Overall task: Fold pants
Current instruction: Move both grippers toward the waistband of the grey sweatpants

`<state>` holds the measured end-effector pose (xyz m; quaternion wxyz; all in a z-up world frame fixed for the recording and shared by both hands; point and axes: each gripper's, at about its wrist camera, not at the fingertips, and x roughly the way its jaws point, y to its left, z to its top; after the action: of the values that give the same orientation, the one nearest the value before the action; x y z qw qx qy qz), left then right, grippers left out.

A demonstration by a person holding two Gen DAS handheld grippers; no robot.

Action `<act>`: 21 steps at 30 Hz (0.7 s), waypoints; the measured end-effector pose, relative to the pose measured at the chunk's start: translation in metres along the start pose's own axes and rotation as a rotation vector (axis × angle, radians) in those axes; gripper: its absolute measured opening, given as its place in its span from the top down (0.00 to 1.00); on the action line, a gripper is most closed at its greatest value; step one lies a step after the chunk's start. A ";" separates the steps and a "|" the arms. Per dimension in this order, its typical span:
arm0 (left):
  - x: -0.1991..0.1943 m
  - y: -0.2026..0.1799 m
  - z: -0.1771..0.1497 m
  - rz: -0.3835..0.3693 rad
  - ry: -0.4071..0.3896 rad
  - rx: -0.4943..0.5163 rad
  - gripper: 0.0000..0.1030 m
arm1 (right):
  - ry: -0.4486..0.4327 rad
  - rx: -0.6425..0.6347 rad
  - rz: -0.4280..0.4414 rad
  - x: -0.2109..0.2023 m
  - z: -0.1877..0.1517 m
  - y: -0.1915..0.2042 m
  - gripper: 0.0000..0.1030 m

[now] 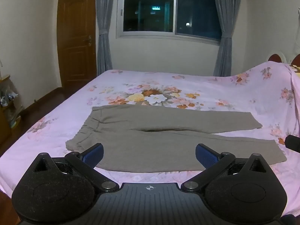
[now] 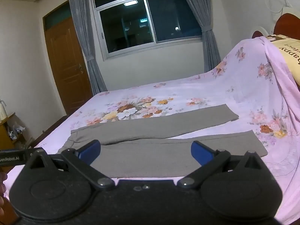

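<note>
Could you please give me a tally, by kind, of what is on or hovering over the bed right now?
Grey pants, spread flat: 1
Floral bedspread: 1
Open tools, left tool and right tool, both empty: 2
Total: 4

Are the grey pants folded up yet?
Not yet. The pants lie spread flat on the bed, both legs stretched out side by side.

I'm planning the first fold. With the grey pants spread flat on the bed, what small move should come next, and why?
Probably lower both open hand-held grippers, left and right, onto the near leg of the grey pants. The pants lie flat and unfolded with the legs apart, and neither gripper holds anything.
</note>
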<state>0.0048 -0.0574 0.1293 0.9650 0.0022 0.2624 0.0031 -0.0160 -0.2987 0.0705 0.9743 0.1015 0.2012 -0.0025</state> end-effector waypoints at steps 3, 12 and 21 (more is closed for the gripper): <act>0.002 0.004 0.000 0.000 0.006 -0.006 0.00 | -0.001 -0.002 0.003 -0.001 -0.001 -0.001 0.00; 0.006 0.016 -0.005 0.003 0.012 0.000 0.00 | 0.005 -0.003 0.012 0.000 0.000 -0.007 0.00; 0.007 0.021 -0.014 0.008 0.016 0.002 0.00 | 0.009 -0.031 0.023 0.007 -0.004 -0.006 0.00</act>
<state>0.0036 -0.0358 0.1139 0.9628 0.0040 0.2700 0.0067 -0.0115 -0.3030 0.0626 0.9748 0.0887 0.2043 0.0122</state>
